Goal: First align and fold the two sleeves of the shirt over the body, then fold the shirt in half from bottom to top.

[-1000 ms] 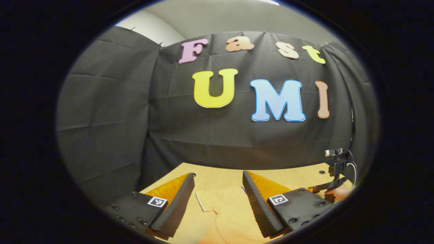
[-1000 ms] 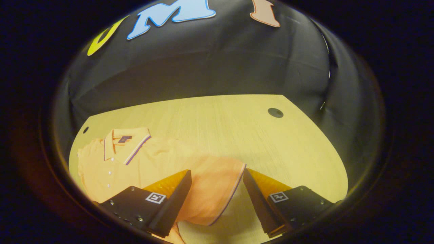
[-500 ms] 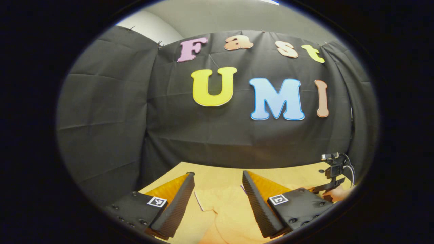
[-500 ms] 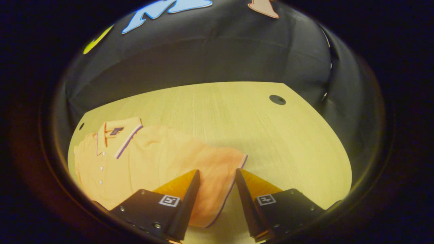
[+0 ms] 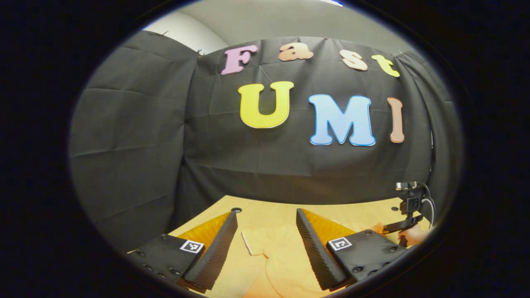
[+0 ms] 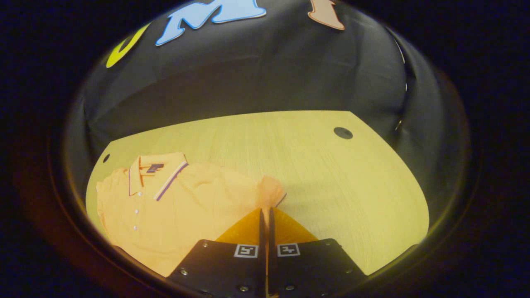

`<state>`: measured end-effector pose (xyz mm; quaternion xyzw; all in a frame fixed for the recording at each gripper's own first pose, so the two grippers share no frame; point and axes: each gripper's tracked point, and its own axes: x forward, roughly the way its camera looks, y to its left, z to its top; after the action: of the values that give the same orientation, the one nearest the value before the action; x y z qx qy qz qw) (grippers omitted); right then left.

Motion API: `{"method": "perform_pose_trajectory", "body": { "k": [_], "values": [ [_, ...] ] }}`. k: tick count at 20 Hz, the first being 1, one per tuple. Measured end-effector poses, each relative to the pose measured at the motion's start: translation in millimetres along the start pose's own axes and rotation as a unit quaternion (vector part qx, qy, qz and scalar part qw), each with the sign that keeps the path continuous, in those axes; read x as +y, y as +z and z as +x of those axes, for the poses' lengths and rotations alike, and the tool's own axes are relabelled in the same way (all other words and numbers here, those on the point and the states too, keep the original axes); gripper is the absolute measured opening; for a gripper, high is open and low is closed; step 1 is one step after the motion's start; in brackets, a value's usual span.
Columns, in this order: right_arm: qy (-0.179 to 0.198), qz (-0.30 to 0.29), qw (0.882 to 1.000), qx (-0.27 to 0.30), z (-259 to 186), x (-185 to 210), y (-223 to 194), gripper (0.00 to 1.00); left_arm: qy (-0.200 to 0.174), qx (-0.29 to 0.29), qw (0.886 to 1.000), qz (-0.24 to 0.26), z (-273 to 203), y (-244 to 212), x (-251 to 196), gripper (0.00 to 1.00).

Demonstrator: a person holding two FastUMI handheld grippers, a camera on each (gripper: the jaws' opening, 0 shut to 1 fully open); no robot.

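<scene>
1. Right gripper point(image 6: 265, 215), in the right gripper view: fingers pressed together on the cuffed end of the right sleeve point(image 6: 271, 191), a bunch of cloth standing up just past the tips.
2. Beyond that pinch: orange shirt point(image 6: 182, 211) lying flat on the tabletop point(image 6: 331, 174), collar point(image 6: 159, 174) toward the far left, buttons running down the placket, dark trim along collar and cuff.
3. Farther out: bare wooden surface to the right of the sleeve, a small dark round hole point(image 6: 343, 133) near the far right corner, black cloth wall behind.
4. Left gripper point(image 5: 265, 231), in the left gripper view: fingers wide apart, nothing between the pads, hovering over the left sleeve point(image 5: 265, 244) lying on the tabletop below the gap.
5. Off to the right edge of that view: the right gripper's body with its cable, and part of the hand point(image 5: 414, 236) holding it, low over the tabletop.
</scene>
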<state>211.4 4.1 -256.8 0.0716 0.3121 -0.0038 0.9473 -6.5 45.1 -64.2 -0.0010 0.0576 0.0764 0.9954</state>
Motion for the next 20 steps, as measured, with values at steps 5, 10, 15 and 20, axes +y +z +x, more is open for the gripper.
{"method": "perform_pose_trajectory", "body": {
  "k": [5,10,15,20],
  "values": [
    [0.041,-0.031,0.998,-0.026,-21,39,22,0.02,-0.001,0.002,1.0,-0.01,-5,-4,-1,0.93],
    [0.073,-0.066,0.995,-0.023,-26,76,19,0.02,0.012,0.01,1.0,-0.011,-17,-14,9,0.95],
    [0.094,-0.105,0.99,-0.002,-21,105,-2,0.02,0.039,0.017,0.999,-0.019,-35,-24,30,0.95],
    [0.101,-0.126,0.987,0.015,-16,117,-17,0.07,0.041,0.034,0.998,-0.026,-23,-40,34,0.95]
  ]
}}
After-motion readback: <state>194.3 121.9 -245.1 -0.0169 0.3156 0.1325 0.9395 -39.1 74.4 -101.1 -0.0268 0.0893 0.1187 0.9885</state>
